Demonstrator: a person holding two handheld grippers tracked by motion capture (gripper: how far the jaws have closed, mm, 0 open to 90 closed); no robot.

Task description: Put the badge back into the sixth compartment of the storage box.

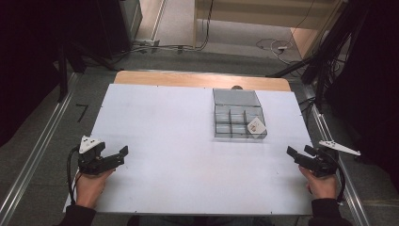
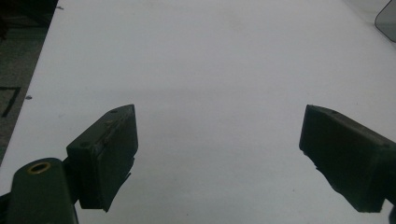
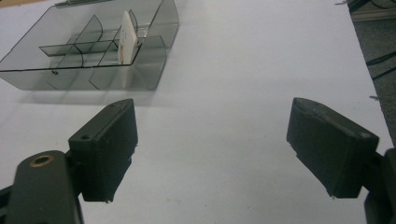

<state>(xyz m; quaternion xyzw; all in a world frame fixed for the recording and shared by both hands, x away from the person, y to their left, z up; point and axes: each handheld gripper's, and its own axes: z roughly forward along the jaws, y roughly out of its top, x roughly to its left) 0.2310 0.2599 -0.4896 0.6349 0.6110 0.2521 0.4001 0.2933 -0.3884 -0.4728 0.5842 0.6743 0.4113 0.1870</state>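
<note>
Near edge of the white tabletop (image 1: 179, 155): the left gripper (image 1: 123, 153) is held by a hand (image 1: 91, 186) at the near left corner, jaws parted wide, nothing between them; bare white surface is seen past the jaws in the left gripper view. The right gripper (image 1: 299, 151) is held by the other hand (image 1: 323, 184) at the near right corner, jaws likewise spread apart and empty, pointed inward across the tabletop.

Farther off, right of centre and toward the far edge, a clear compartment box (image 1: 237, 120) is set flat on the tabletop, well apart from both grippers. A small white card (image 1: 257, 126) is seen leaning tilted in the box's near right compartment; in the right gripper view the card (image 3: 126, 37) stands on edge against a divider. The wooden strip (image 1: 202, 79) is noted along the far edge.
</note>
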